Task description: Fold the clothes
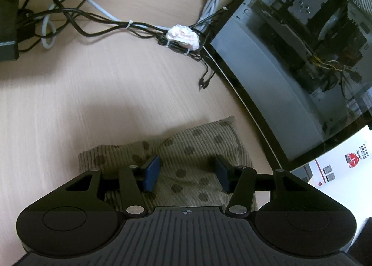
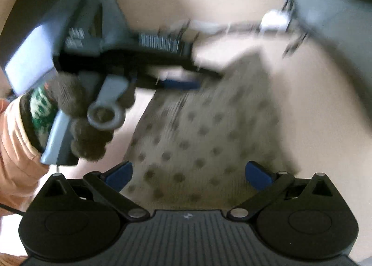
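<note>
A folded beige ribbed garment with dark dots (image 1: 186, 147) lies on the light wooden table (image 1: 93, 91). My left gripper (image 1: 187, 173) hovers over its near part, blue pads (image 1: 152, 172) apart on either side of a strip of cloth and not pressing it. In the blurred right wrist view the same garment (image 2: 204, 131) spreads ahead of my right gripper (image 2: 188, 173), whose jaws stand wide open above its near edge. The left gripper (image 2: 179, 84) shows there at the cloth's far corner, held by a gloved hand (image 2: 76, 103).
A computer case with a glass side panel (image 1: 290, 68) stands close on the right of the garment. A tied bundle of cables (image 1: 116, 24) and a white wad (image 1: 183, 36) lie at the back. A black stand (image 1: 8, 33) is far left; a white printed box (image 1: 344, 166) is right.
</note>
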### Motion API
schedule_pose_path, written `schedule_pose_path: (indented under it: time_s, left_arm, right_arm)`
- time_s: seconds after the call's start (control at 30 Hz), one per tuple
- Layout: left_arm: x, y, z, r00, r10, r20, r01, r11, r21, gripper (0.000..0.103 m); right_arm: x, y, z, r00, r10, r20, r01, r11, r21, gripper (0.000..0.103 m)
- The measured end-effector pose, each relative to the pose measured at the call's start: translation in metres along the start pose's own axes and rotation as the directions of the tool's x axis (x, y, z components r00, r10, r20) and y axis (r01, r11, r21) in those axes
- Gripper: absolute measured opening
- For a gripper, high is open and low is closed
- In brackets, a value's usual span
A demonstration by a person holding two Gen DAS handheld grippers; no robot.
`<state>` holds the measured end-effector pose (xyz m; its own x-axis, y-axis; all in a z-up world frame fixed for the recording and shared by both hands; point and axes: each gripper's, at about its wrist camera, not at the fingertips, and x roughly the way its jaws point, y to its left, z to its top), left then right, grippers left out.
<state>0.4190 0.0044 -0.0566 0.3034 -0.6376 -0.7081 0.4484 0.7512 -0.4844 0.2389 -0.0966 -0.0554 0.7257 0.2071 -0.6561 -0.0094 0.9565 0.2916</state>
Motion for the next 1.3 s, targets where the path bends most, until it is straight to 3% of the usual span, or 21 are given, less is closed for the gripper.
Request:
schedule_pose_path:
  time_s: [0.1,0.2,0.23,0.27,0.4,0.53,0.6,0.73,0.83,0.93,0.97,1.03,1.13,1.3]
  left_arm:
    - [0.0,0.001,0.0,1.0,-0.008,0.001,0.008,1.0,0.002,0.058]
    - [0.001,0.0,-0.001,1.0,-0.015,0.0,0.015,1.0,0.011,0.059]
    - [0.001,-0.001,-0.001,1.0,-0.019,-0.001,0.019,1.0,0.015,0.061]
    - [0.001,-0.001,-0.001,1.0,-0.023,-0.001,0.023,1.0,0.018,0.063]
    - [-0.01,0.003,-0.003,0.998,-0.06,0.022,0.06,0.998,-0.001,0.065]
    - [-0.057,0.011,-0.018,0.988,-0.117,0.104,0.121,0.992,-0.036,0.08]
    - [-0.083,0.01,-0.034,0.984,-0.093,0.152,0.098,0.995,-0.021,0.086]
    - [-0.113,0.013,-0.069,0.978,0.032,0.206,-0.013,0.996,-0.093,0.088]
    - [-0.116,0.005,-0.089,0.967,0.168,0.193,-0.136,0.976,-0.168,0.088]
    - [-0.118,-0.008,-0.105,0.942,0.285,0.176,-0.246,0.946,-0.212,0.088]
    - [-0.12,-0.012,-0.11,0.931,0.318,0.176,-0.278,0.935,-0.221,0.089]
    - [-0.123,-0.018,-0.12,0.914,0.362,0.182,-0.315,0.917,-0.244,0.091]
    - [-0.119,-0.031,-0.134,0.903,0.389,0.181,-0.339,0.905,-0.257,0.093]
    - [-0.089,-0.052,-0.149,0.888,0.442,0.13,-0.407,0.885,-0.229,0.091]
  right_arm:
    - [-0.007,0.002,-0.005,0.982,-0.183,0.039,0.185,0.98,-0.074,0.103]
    - [0.022,-0.002,-0.015,0.922,-0.385,-0.053,0.371,0.913,-0.169,0.103]
    - [0.03,-0.001,-0.02,0.907,-0.415,-0.073,0.396,0.898,-0.189,0.103]
    - [0.031,-0.001,-0.022,0.908,-0.415,-0.057,0.4,0.899,-0.177,0.103]
    - [0.037,0.011,-0.019,0.876,-0.476,-0.081,0.457,0.872,-0.176,0.103]
    - [0.029,0.007,-0.008,0.884,-0.453,-0.118,0.433,0.887,-0.161,0.103]
    - [0.011,0.01,0.005,0.9,-0.436,-0.019,0.429,0.892,-0.144,0.103]
    - [0.005,0.0,0.048,0.947,-0.307,0.092,0.315,0.945,-0.089,0.103]
    - [0.041,-0.01,0.071,0.938,-0.335,0.091,0.345,0.93,-0.128,0.103]
    - [0.094,-0.036,0.077,0.914,-0.406,0.011,0.399,0.891,-0.215,0.103]
    - [0.101,-0.045,0.074,0.921,-0.388,-0.009,0.378,0.901,-0.214,0.103]
    - [0.105,-0.056,0.072,0.94,-0.342,-0.003,0.334,0.918,-0.215,0.103]
    - [0.101,-0.06,0.066,0.957,-0.287,0.032,0.286,0.925,-0.25,0.103]
    - [0.105,-0.066,0.063,0.966,-0.242,0.087,0.257,0.92,-0.296,0.103]
